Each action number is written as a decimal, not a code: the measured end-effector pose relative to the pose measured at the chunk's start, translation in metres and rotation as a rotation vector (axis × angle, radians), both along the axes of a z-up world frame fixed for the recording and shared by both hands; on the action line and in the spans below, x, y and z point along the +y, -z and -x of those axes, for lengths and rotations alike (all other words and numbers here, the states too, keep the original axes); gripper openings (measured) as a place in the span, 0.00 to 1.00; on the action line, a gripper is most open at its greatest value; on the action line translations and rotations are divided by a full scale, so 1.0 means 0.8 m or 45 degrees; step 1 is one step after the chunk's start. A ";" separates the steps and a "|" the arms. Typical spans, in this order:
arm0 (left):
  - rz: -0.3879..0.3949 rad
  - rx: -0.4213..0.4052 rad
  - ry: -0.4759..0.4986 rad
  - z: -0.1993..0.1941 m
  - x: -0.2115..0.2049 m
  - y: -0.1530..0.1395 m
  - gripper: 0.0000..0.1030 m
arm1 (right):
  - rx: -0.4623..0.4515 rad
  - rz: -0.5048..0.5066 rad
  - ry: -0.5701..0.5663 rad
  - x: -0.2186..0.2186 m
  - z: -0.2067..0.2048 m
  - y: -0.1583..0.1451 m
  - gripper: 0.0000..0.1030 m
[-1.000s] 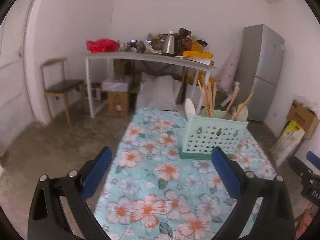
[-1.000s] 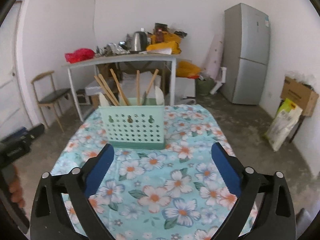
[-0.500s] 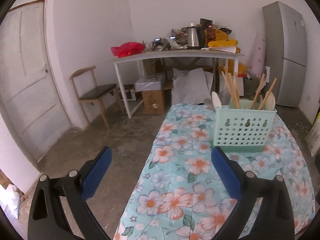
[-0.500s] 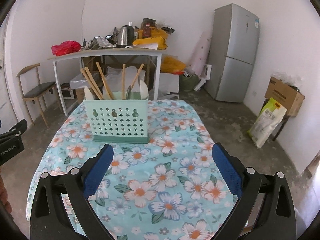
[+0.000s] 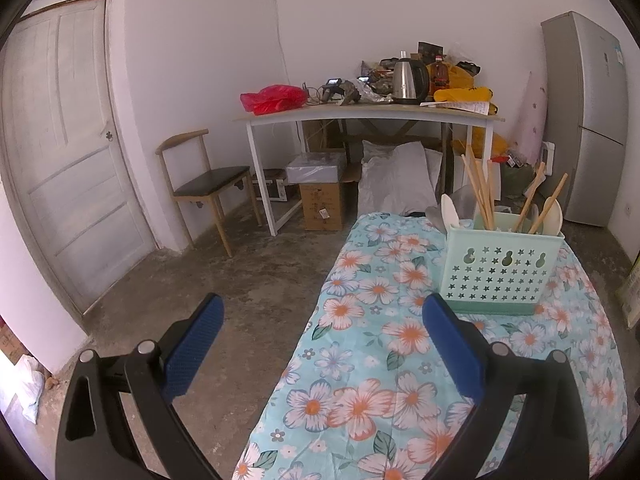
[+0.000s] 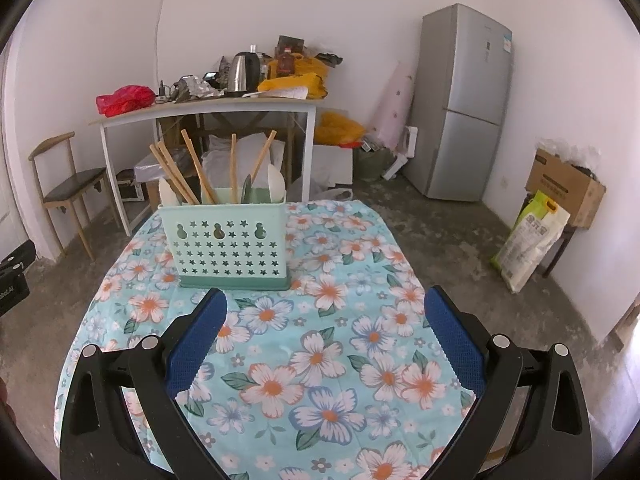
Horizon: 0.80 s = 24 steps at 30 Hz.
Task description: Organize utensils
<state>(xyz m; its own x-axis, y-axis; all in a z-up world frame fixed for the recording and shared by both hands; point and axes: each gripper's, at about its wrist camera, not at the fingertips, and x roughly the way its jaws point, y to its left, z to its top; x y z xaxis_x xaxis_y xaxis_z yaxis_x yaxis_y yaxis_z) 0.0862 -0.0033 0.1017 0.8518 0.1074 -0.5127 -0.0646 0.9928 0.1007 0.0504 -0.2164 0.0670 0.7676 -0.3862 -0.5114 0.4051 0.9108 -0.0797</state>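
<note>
Tongs (image 6: pixel 324 312) have pulled back from the caddy (image 6: pixel 230 244), both gaping empty.

Little can be read. In the right wrist view, at the left edge of the picture, a black device (image 6: pixel 12 280) carries white lettering cut off by the frame; the visible part looks like "obot.AI". The white and green sack (image 6: pixel 530 240) leaning by the right wall bears large printed characters, too small and blurred to make out. The fridge (image 6: pixel 464 104) has a coloured sticker (image 6: pixel 507 45) and a small label (image 6: pixel 488 45) on its upper door, neither legible. In the left wrist view the cardboard box (image 5: pixel 322 206) under the white desk carries faint print and a small white label (image 5: pixel 325 213), both unreadable
</note>
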 end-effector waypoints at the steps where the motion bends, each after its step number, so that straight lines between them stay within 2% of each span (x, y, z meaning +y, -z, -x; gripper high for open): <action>1: -0.003 0.000 0.001 0.000 -0.001 0.001 0.95 | 0.000 0.000 0.001 0.000 0.000 0.000 0.92; 24: -0.003 0.039 0.011 -0.004 0.003 0.007 0.95 | 0.000 0.004 0.000 0.001 0.000 0.000 0.92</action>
